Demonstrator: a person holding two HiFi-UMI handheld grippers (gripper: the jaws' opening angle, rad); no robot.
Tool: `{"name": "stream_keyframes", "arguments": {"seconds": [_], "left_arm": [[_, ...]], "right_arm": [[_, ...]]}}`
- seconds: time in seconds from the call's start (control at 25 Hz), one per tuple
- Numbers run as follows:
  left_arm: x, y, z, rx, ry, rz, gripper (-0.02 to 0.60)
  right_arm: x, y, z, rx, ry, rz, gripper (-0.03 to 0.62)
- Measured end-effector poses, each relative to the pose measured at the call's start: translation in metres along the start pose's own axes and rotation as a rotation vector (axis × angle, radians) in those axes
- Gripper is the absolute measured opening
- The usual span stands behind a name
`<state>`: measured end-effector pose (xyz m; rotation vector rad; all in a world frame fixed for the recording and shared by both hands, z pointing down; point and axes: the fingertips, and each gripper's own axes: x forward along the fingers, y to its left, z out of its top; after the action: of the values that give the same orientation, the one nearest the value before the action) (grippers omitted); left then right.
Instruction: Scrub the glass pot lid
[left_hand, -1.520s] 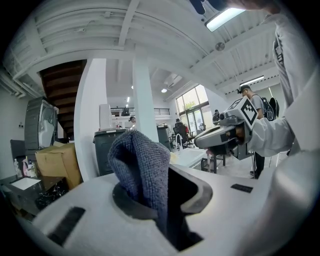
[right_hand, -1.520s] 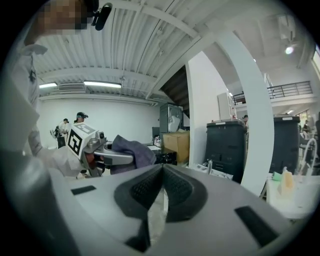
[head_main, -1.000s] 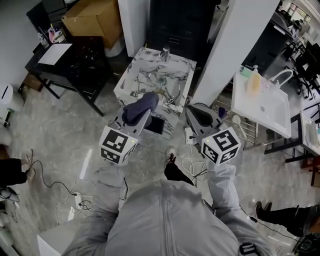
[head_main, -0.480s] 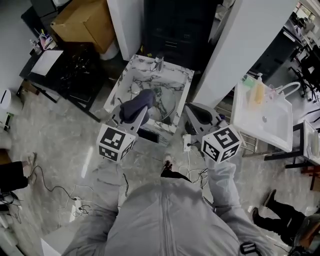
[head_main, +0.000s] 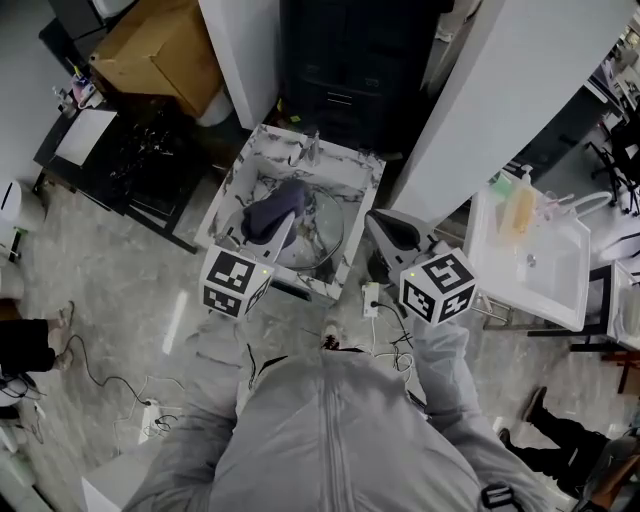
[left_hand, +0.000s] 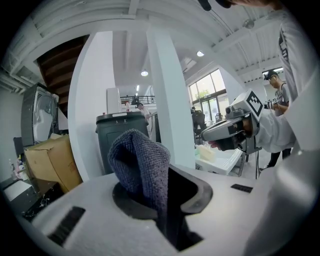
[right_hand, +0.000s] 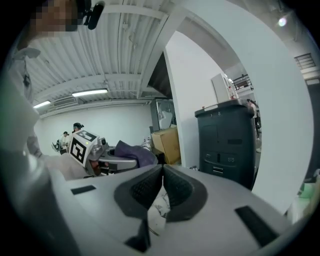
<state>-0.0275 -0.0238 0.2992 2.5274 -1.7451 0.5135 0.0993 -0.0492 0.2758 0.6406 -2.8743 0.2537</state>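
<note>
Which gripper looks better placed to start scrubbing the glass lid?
Probably the left gripper: it holds the cloth over the glass lid; the right gripper is shut, empty, beside the sink.

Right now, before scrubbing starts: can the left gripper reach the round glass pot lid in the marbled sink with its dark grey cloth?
Likely yes: the left gripper, shut on the grey cloth, hangs over the marbled sink; nothing covers the glass pot lid.

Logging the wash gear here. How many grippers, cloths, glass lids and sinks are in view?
Grippers: 2, left gripper, right gripper
Cloths: 1, grey cloth
Glass lids: 1, glass lid
Sinks: 2, marbled sink, white sink
Total: 6
</note>
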Motion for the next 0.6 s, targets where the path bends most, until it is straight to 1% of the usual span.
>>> {"name": "stream_keyframes", "arguments": {"seconds": [0.24,0.36,0.52,0.6], "left_arm": [[0.034,0.008,-0.022,-0.005,0.061,-0.020,0.077],[0.047,0.012,-0.036,0.023,0.097,-0.032,0.077],[0.069,0.022,-0.060,0.081,0.146,-0.044,0.077],[0.081,0.027,-0.077,0.084,0.175,-0.062,0.077]], "right_arm": [[0.017,-0.020,-0.009,0.016,0.027,0.011,0.029],[0.022,-0.027,-0.018,0.056,0.055,-0.005,0.029],[0.030,-0.036,-0.026,0.118,0.079,-0.039,0.029],[0.036,-0.042,-0.028,0.135,0.085,-0.064,0.029]]}}
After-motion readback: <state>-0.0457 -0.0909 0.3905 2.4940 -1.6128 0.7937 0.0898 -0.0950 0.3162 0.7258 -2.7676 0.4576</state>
